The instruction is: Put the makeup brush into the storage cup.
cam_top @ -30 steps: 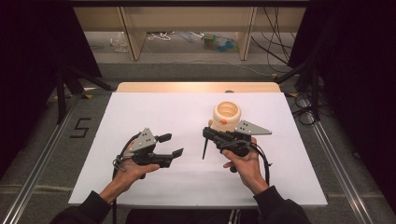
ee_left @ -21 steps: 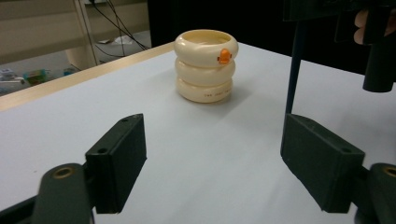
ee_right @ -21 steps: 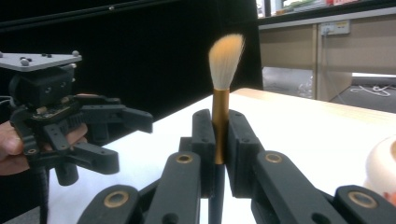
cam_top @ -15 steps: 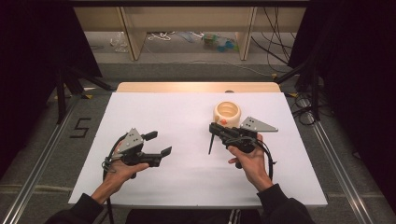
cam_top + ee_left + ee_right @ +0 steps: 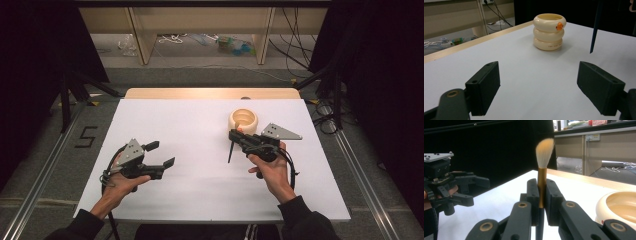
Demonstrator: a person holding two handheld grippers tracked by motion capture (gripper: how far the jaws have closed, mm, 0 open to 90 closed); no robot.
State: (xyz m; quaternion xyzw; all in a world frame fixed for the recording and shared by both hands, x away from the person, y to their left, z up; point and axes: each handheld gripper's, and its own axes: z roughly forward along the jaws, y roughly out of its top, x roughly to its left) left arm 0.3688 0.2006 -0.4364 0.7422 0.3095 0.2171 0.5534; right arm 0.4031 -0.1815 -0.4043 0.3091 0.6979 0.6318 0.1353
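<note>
White table [image 5: 200, 125]; R hand-held gripper [image 5: 541, 195] clenched on brush [image 5: 543, 157] — L hand-held gripper [image 5: 161, 155] just opening, empty.

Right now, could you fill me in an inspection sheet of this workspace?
Surface: white table top, wooden far edge.
Job's things: makeup brush, bristles up; cream ringed holder, upright.
Clutter: nothing seen.
Grippers: right gripper clamps the brush's gold ferrule beside the holder; left gripper has just been opening, nothing between its jaws.
Cables: one trails from each gripper; more lie on the floor beyond.
Surroundings: wooden shelving, dark curtains, floor mark "5".
</note>
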